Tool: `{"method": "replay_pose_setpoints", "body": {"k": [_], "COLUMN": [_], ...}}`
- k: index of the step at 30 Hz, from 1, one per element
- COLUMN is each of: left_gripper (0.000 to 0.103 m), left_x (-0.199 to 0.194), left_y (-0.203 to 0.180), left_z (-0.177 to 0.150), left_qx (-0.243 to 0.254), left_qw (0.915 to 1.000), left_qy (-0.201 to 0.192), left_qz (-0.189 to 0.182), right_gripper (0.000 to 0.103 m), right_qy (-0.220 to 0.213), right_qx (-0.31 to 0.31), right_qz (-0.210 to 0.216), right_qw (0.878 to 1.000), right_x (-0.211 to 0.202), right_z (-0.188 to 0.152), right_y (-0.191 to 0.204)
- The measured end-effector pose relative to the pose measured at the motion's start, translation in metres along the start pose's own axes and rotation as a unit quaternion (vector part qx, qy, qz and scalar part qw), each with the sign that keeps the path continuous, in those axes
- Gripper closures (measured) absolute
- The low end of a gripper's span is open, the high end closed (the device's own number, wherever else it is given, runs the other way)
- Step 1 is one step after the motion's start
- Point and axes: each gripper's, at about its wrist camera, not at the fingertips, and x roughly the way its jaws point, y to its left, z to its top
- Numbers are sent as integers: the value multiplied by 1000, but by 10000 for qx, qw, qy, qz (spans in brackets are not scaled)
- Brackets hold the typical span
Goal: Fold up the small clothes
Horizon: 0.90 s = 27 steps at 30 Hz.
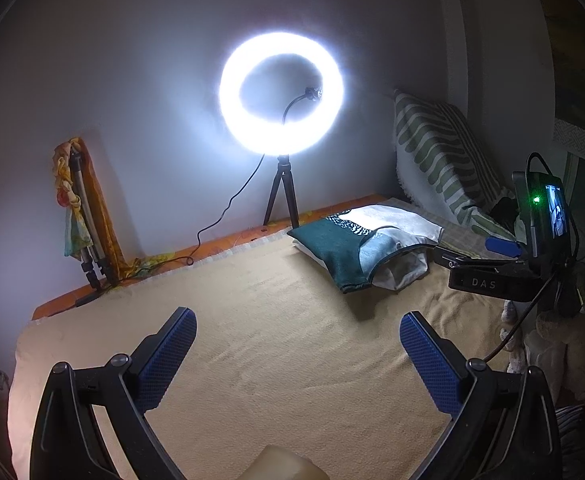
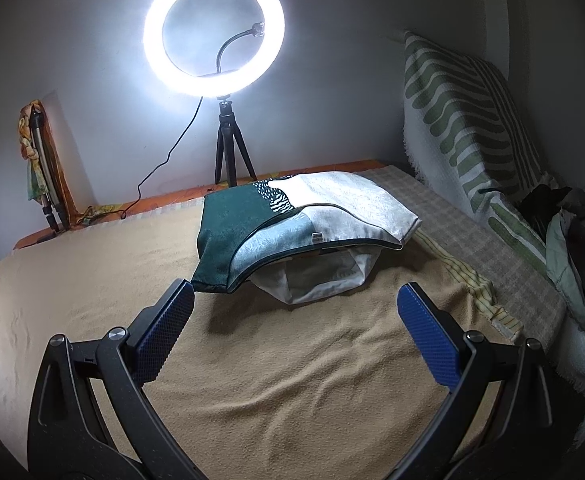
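A teal, light blue and white cushion cover (image 2: 292,220) lies on the tan blanket (image 2: 252,360), on top of folded white cloth (image 2: 316,280). It also shows in the left wrist view (image 1: 356,240) at the far right. My right gripper (image 2: 296,312) is open and empty, just in front of the cover, its left finger near the cover's teal corner. My left gripper (image 1: 296,336) is open and empty over the bare tan blanket (image 1: 252,340). The right gripper's body (image 1: 492,276) shows at the right of the left wrist view.
A lit ring light on a tripod (image 2: 216,32) stands at the back by the wall. A green-striped white pillow (image 2: 464,120) leans at the right, with rumpled clothes (image 2: 572,240) beside it. A folded stand wrapped in yellow cloth (image 2: 40,160) leans at back left.
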Motion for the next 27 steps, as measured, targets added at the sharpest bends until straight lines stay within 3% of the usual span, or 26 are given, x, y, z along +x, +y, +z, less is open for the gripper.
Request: {"method": "replay_pose_setpoints", "body": {"k": [27], "left_gripper": [0], "left_x": [0], "left_y": [-2], "left_z": [-1], "left_qx": [21], "left_qw": [10000], "left_qy": [2], "left_qz": [21], "right_gripper": [0], "right_qy": [50], "right_qx": [-29], "right_qz": [84], "right_qw": [9999], "right_x": [1], "right_z": [-4], "right_y": [8]}}
